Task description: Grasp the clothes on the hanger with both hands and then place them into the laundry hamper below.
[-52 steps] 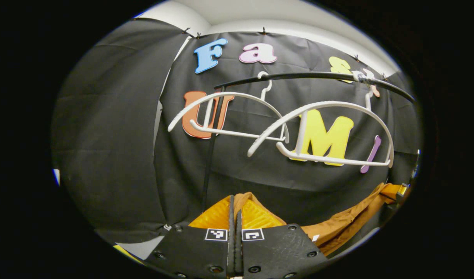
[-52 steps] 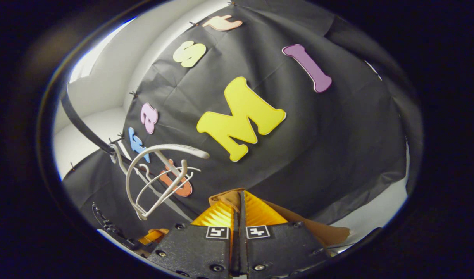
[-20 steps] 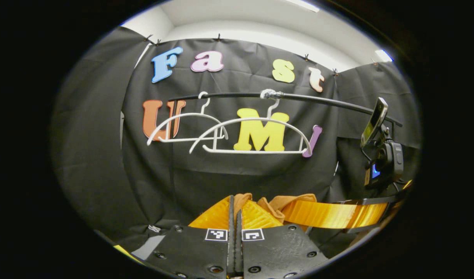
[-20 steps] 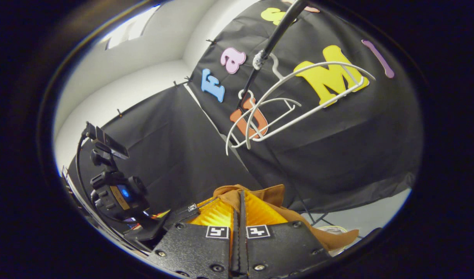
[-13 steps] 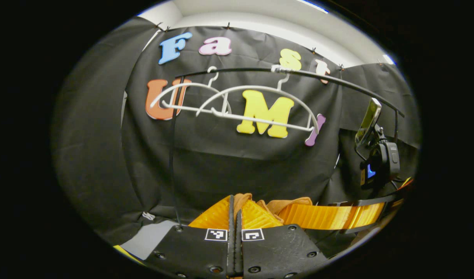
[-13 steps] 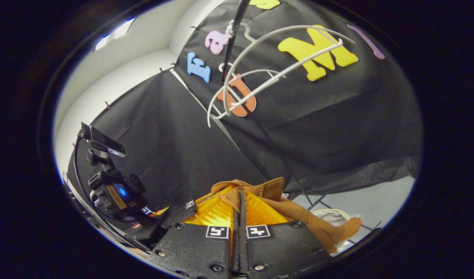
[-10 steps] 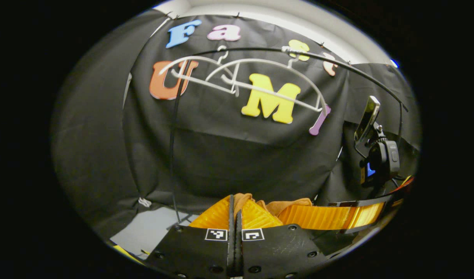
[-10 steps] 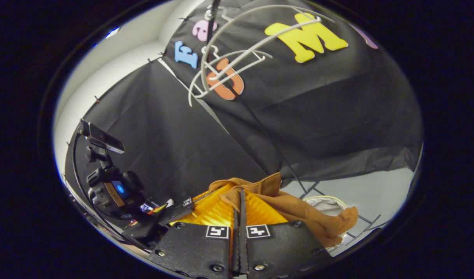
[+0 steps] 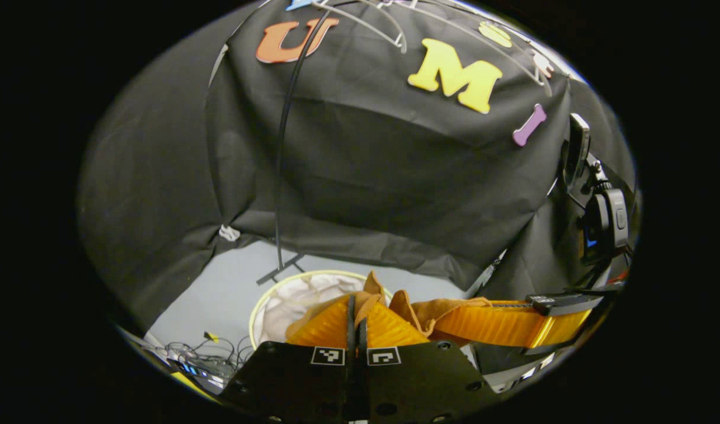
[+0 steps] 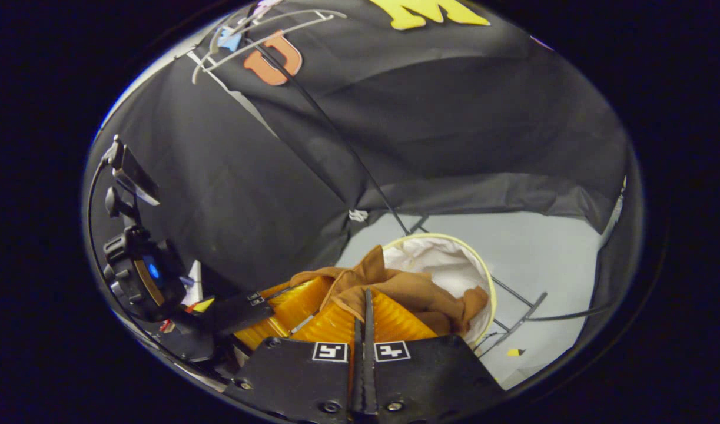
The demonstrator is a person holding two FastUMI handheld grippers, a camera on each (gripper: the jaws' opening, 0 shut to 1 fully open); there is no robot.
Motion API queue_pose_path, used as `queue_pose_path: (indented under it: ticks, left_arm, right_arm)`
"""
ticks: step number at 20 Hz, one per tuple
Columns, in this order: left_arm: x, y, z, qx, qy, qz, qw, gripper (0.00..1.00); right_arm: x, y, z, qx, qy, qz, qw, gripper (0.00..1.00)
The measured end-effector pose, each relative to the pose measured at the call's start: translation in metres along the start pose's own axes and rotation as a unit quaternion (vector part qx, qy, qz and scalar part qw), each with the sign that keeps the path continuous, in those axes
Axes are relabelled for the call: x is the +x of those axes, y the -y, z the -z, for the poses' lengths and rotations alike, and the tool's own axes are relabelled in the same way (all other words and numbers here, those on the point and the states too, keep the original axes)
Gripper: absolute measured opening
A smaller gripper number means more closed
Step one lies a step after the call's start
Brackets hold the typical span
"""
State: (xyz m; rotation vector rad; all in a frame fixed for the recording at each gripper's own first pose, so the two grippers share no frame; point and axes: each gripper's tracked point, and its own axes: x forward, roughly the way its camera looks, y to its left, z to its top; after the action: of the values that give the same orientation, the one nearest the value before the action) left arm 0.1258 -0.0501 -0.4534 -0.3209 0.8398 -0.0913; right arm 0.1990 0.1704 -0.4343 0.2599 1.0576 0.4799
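A brown garment (image 9: 420, 310) (image 10: 418, 293) is pinched by both grippers. My left gripper (image 9: 355, 313) is shut on a fold of it, and the cloth bunches rightward to my right gripper (image 9: 513, 323), seen side-on. In the right gripper view my right gripper (image 10: 367, 307) is shut on the cloth, which droops over the white-lined, yellow-rimmed laundry hamper (image 10: 448, 259) just beyond. My left gripper (image 10: 280, 303) sits close at the left there. The hamper (image 9: 295, 294) stands on the floor directly below my left gripper. Two bare white hangers (image 10: 265, 29) hang at the top.
A black rack pole (image 9: 282, 153) runs down to its foot (image 9: 280, 272) beside the hamper. Rack base bars (image 10: 516, 321) lie right of the hamper. Cables (image 9: 209, 352) lie on the grey floor at lower left.
Both grippers have come down and tilted downward with the garment. The hangers have slid to the top edge, and the hamper and floor have come into view beneath.
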Motion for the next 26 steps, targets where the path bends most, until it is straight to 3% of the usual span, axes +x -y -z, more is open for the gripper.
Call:
queue_pose_path:
  ticks: [6, 8, 13, 16, 17, 22, 23, 24, 25, 26]
  left_arm:
    - [0.032, -0.011, 0.086, -0.002, -0.118, -0.027, 0.993, 0.0]
    - [0.031, -0.013, 0.103, 0.004, -0.152, -0.039, 0.988, 0.0]
    - [0.027, -0.021, 0.114, 0.014, -0.17, -0.065, 0.983, 0.0]
    - [0.027, -0.024, 0.102, 0.032, -0.154, -0.067, 0.985, 0.04]
    - [0.026, -0.026, 0.1, 0.038, -0.148, -0.066, 0.986, 0.15]
    - [0.014, -0.04, 0.104, 0.066, -0.148, -0.085, 0.983, 0.97]
    - [0.009, -0.039, 0.104, 0.062, -0.146, -0.087, 0.983, 0.92]
    - [0.005, -0.041, 0.105, 0.06, -0.145, -0.086, 0.984, 1.0]
    - [0.002, -0.043, 0.104, 0.064, -0.142, -0.088, 0.984, 0.97]
    - [-0.004, -0.045, 0.102, 0.068, -0.138, -0.09, 0.984, 1.0]
  right_arm:
    - [0.023, 0.041, 0.039, -0.001, -0.073, 0.074, 0.995, 0.04]
    - [0.025, 0.038, 0.042, 0.008, -0.075, 0.07, 0.995, 0.04]
    - [0.019, 0.047, 0.025, -0.029, -0.074, 0.102, 0.992, 0.04]
    - [0.017, 0.051, 0.032, -0.022, -0.08, 0.108, 0.991, 0.04]
    - [0.016, 0.05, 0.029, -0.012, -0.079, 0.107, 0.991, 0.05]
    - [0.005, 0.069, 0.045, -0.004, -0.075, 0.142, 0.987, 0.52]
    - [0.0, 0.07, 0.044, -0.01, -0.067, 0.144, 0.987, 0.55]
    - [-0.001, 0.072, 0.04, -0.019, -0.059, 0.151, 0.987, 0.6]
    - [-0.007, 0.074, 0.034, -0.029, -0.05, 0.158, 0.986, 0.6]
    - [-0.011, 0.071, 0.033, -0.039, -0.043, 0.157, 0.986, 0.66]
